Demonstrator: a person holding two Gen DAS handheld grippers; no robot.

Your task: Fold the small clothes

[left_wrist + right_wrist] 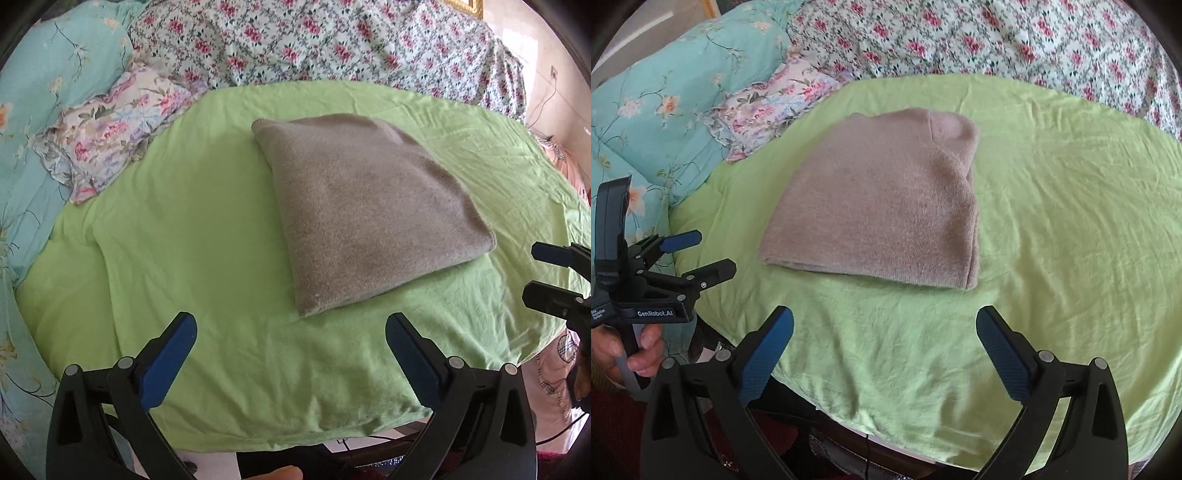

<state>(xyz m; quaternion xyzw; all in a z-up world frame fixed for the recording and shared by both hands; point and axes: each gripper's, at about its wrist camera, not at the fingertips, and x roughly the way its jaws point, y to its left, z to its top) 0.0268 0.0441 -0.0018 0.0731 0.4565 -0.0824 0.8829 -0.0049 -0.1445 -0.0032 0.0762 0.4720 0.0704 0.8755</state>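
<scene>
- folded taupe sweater (369, 206) looks soft and floppy, so grab the thick edge at 6 o'clock
- left gripper (291, 354) and right gripper (884, 349) jaws both apart, nothing in them

A folded taupe knit garment (369, 210), fuzzy and matt, lies on a wrinkled lime-green cotton sheet (207, 236). Matt black plastic left gripper (291, 332) fingers carry ribbed blue rubber pads (168, 363).

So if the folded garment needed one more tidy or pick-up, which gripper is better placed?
Neither by much. The folded grey-brown knit garment lies flat on the green sheet, and both grippers stand open and empty short of it. The right gripper faces its near edge squarely; the left gripper sees a corner. Slightly right.
</scene>
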